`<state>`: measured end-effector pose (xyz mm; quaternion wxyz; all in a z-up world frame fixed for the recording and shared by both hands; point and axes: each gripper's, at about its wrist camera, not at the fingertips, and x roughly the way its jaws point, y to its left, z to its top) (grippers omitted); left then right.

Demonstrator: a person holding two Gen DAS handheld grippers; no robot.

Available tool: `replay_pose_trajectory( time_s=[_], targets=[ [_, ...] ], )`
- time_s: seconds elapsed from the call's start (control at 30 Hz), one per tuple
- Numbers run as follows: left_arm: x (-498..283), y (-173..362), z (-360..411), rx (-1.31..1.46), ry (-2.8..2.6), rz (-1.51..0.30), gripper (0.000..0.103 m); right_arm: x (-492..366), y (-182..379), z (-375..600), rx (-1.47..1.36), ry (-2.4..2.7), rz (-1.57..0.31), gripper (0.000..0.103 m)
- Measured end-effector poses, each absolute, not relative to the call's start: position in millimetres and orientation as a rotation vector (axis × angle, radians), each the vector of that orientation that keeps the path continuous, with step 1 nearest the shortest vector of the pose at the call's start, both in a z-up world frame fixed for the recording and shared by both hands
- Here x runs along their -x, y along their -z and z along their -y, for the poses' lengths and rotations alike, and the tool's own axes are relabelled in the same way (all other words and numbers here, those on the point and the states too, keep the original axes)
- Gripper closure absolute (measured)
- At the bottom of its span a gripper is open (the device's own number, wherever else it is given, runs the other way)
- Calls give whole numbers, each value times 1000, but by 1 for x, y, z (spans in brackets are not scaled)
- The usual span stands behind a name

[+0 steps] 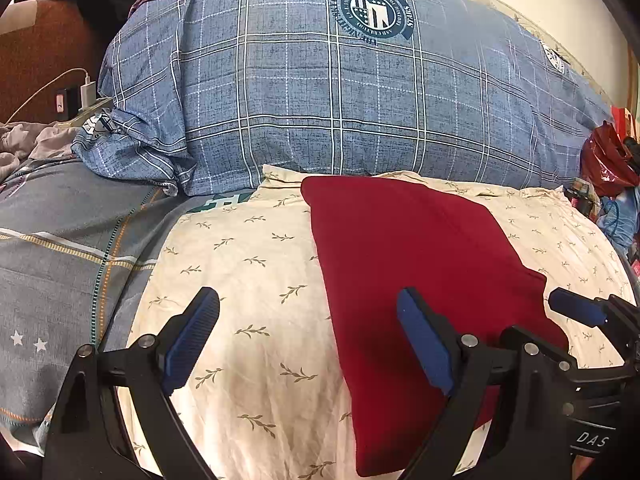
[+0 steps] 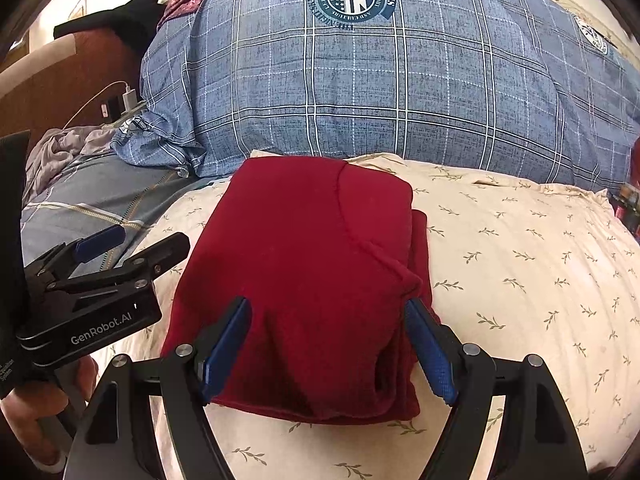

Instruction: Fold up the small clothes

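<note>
Cloth: I see the red cloth (image 2: 304, 280) folded into a thick rectangle, lying flat on the cream sheet (image 2: 520, 280), in front of the blue quilt (image 2: 380, 100).
Left gripper: my left gripper (image 1: 308, 336) has its fingers wide apart, nothing between them; it stands over the sheet, just left of the cloth.
Right gripper: my right gripper (image 2: 328, 344) also has its fingers spread, over the near edge of the cloth, not pinching it.
Hand: a hand (image 2: 36, 408) holds the left gripper's handle.
</note>
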<state>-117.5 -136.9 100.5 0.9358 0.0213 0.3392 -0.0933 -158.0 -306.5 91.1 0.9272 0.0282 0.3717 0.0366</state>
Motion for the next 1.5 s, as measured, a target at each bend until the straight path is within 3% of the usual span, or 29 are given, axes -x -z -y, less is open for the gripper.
replay_pose_trajectory(
  time_s=[1.5],
  targets=[
    [117, -97, 140, -55, 193, -710, 12, 155, -85, 304, -60, -83, -775, 21]
  ],
)
